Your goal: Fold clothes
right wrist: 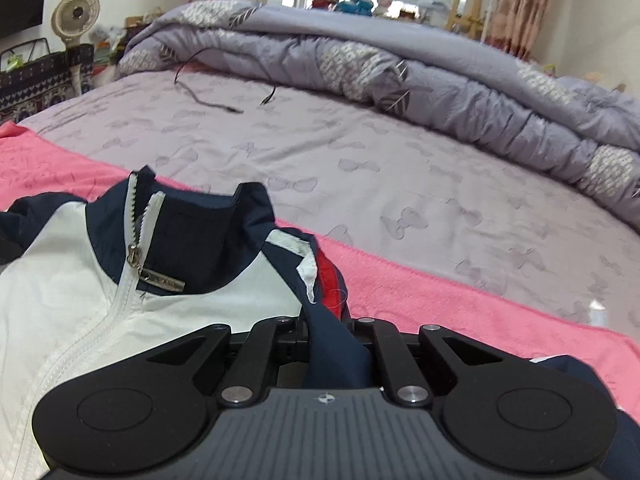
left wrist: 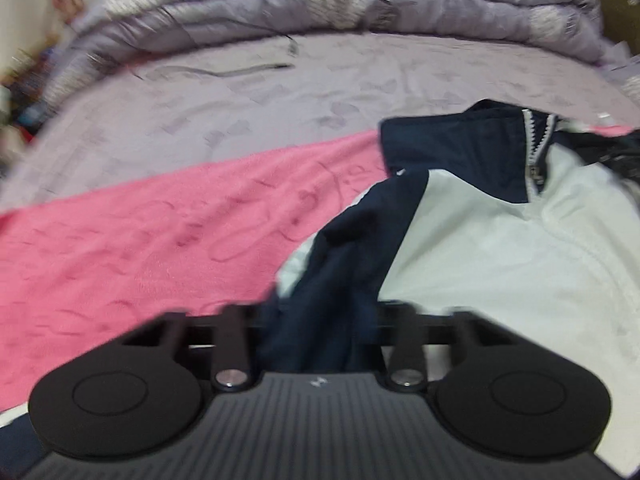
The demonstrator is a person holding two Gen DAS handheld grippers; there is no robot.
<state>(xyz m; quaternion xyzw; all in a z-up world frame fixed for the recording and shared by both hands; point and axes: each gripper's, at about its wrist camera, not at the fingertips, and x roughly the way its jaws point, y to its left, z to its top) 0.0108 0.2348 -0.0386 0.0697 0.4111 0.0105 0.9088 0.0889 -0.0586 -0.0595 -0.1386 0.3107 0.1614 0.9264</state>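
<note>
A white and navy zip jacket (left wrist: 480,248) lies front up on a pink towel (left wrist: 140,240) spread over the bed. In the left wrist view, which is blurred, a bunch of its navy shoulder cloth runs down between the jaws of my left gripper (left wrist: 320,336), hiding the fingertips. It looks pinched there. In the right wrist view the jacket (right wrist: 60,300) shows its collar and zip pull (right wrist: 160,278). My right gripper (right wrist: 332,340) is shut on the navy and red fold at the other shoulder.
The pink towel (right wrist: 440,300) lies across a lilac bed sheet (right wrist: 360,160). A rolled grey-lilac duvet (right wrist: 440,72) fills the far side of the bed. A black cable (right wrist: 208,100) lies on the sheet. A small fan (right wrist: 76,14) and a bag stand at the far left.
</note>
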